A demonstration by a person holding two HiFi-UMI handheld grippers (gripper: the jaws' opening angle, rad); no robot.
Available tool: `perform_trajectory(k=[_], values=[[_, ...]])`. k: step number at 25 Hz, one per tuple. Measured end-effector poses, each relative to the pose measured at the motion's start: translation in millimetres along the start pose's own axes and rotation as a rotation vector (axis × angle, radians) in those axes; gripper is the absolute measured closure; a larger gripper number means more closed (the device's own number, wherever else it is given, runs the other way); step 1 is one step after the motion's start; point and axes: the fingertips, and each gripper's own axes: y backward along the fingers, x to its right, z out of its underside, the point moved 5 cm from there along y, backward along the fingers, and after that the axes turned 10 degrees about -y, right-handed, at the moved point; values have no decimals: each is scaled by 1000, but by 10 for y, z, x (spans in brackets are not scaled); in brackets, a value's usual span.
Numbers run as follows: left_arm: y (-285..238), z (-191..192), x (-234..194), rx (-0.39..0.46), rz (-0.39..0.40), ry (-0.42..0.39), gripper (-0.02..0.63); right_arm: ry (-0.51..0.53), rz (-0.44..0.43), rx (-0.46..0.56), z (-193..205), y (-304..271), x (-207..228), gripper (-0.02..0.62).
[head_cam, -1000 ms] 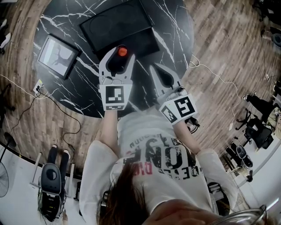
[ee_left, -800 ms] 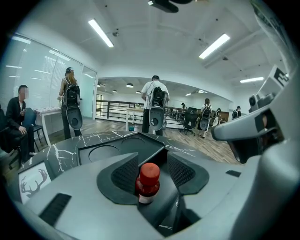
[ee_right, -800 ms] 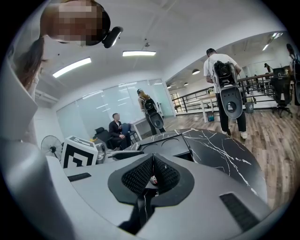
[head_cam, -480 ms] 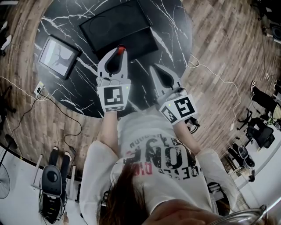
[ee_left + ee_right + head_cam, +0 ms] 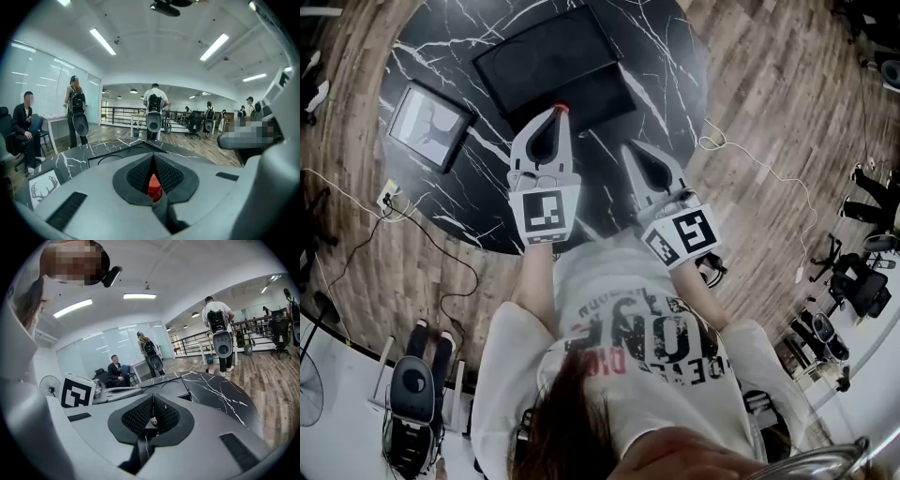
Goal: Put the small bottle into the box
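The small bottle shows only as a red cap [image 5: 563,109] [image 5: 154,184], pinched between the dark ribbed pads [image 5: 173,176] of my left gripper [image 5: 556,113] [image 5: 153,158]. Those jaws have just been closing with the bottle between them and now grip it. The rest of the bottle is hidden by the jaws. The black box [image 5: 546,54] [image 5: 110,158] lies open on the table just beyond the left gripper's tips. My right gripper [image 5: 629,147] [image 5: 153,400] hovers beside it to the right, jaws together and holding nothing.
The round black marble table [image 5: 675,56] carries a framed deer picture [image 5: 428,122] [image 5: 42,190] at the left. Cables trail over the wooden floor [image 5: 769,141] around the table. Several people stand or sit farther back in the room.
The left jaws went from wide open around the red-capped bottle to shut on it. The left gripper has risen slightly. The right gripper has stayed put.
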Motion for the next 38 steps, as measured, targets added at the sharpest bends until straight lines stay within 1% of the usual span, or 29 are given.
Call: perform_trajectory(k=[12,17,22,30,38], values=[[145,-213,-84,35,-35,-3,601,14,-19,20,-75,61,-116,594],[192,-379,-189,78,-51,-13,601,26,-47,39,-141,38,-181,594],[290,-499,-226,100,-57,-9,603,52,-65,31,-177,89,-278,594],[391,-659,-252,141,-55,-1,603,69,-63,50,-257,189,-385,594],[565,-823,-225,185,-58,-21,603,74,-48,93,-306,337,-441,594]])
